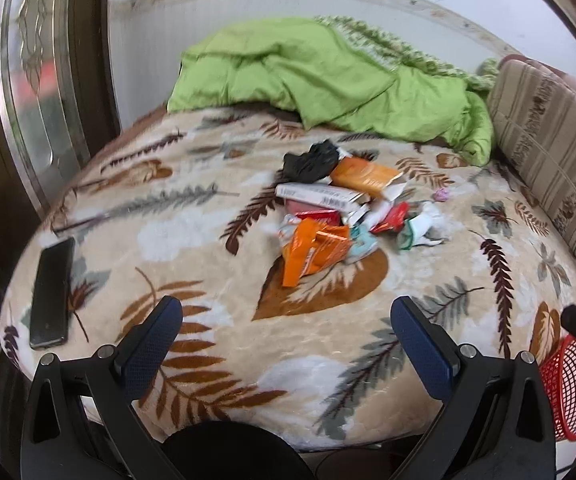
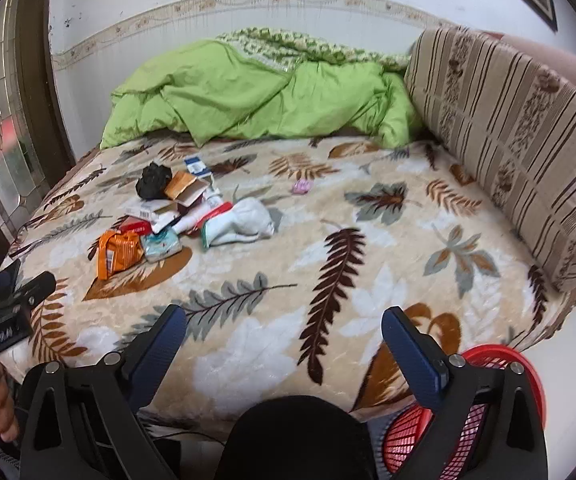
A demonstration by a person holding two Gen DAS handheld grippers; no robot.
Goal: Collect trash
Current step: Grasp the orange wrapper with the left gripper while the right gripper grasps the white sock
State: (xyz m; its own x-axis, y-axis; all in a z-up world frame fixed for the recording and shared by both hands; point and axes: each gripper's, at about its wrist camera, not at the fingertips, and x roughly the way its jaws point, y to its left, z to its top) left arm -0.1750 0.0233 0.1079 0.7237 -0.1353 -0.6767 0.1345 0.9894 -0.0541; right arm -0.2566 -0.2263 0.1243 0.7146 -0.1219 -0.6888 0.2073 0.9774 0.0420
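Where trash clusters, leaf-print blanket, green quilt behind.

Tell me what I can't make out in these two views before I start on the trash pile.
- Red mesh basket: right wrist view, mostly behind the right gripper; left wrist view, cut by the edge. Contents unseen.
- Trash pile: lower pieces hidden under the orange wrapper and white carton; print blurred.
- Small pink item: too small to identify.
- Left gripper: open, holding nothing.
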